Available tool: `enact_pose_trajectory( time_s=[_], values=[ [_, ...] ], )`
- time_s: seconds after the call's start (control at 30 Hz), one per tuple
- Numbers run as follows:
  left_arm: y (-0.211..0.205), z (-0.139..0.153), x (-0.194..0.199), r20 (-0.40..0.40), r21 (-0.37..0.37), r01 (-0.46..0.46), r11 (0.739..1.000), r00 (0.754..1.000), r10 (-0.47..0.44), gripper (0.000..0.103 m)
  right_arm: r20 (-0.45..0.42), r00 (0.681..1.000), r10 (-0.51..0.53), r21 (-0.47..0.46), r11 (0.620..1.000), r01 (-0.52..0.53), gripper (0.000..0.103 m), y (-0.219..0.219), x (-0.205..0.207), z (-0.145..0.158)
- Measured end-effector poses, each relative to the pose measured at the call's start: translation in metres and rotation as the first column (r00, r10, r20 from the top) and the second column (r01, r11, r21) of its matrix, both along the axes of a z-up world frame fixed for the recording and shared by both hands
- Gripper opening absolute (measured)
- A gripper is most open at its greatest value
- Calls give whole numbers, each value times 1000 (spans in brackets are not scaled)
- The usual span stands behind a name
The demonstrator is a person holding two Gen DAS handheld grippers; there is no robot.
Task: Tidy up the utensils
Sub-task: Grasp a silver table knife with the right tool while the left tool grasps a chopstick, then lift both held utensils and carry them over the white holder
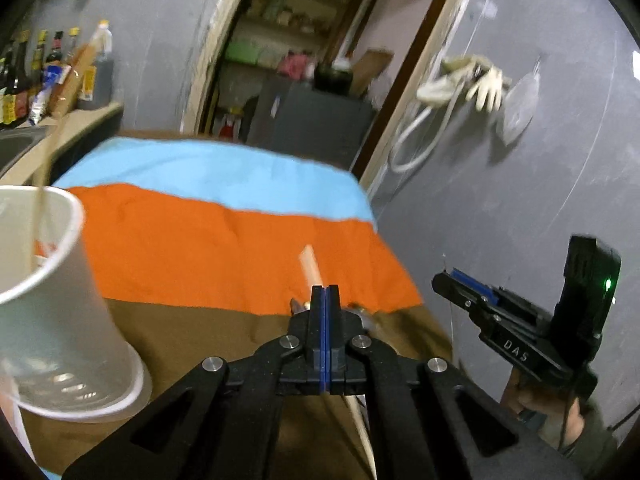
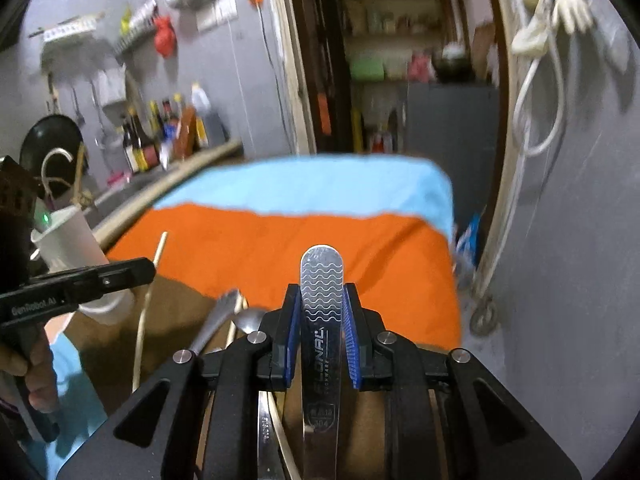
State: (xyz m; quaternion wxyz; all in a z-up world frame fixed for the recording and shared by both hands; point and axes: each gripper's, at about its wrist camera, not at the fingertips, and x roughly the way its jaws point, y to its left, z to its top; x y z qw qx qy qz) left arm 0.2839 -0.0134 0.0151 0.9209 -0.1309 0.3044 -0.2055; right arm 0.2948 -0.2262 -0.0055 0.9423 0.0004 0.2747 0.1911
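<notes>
steel handle (image 2: 322, 312): clamped between right gripper (image 2: 322, 300) pads, tip poking forward over orange cloth (image 2: 360, 256)
left gripper (image 1: 325, 300): clenched on wooden chopstick (image 1: 310, 264)
cup (image 1: 52, 300): left of left gripper, one stick inside

Dim indoor light, bluish-grey cast; strong fisheye bend, black vignette at corners; motion blur smears gloves (image 1: 476, 80), bottles (image 1: 40, 68) and doorway shelves (image 2: 384, 20); near metal handle (image 2: 322, 308) sharp, mild glare on rivets; green LED (image 1: 608, 283) glows
</notes>
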Motion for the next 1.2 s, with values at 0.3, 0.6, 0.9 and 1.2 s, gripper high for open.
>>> enact_pose_trajectory(
  time_s=[0.3,0.6,0.9,1.2],
  values=[
    [-1,0,-1,-50,-5,43,999,998,-43,0,167,986,-28,58,998,18,17,8,-19,21],
    [-14,-29,30,-263,56,65,996,964,-48,16,142,990,-14,75,997,3,17,5,-18,17],
    [-14,-49,57,-387,99,74,992,921,-30,22,140,990,-1,86,996,-11,17,3,-19,15],
    [-16,-58,70,-399,67,70,995,916,-37,3,143,990,0,86,996,-12,17,4,-21,16]
  ],
)
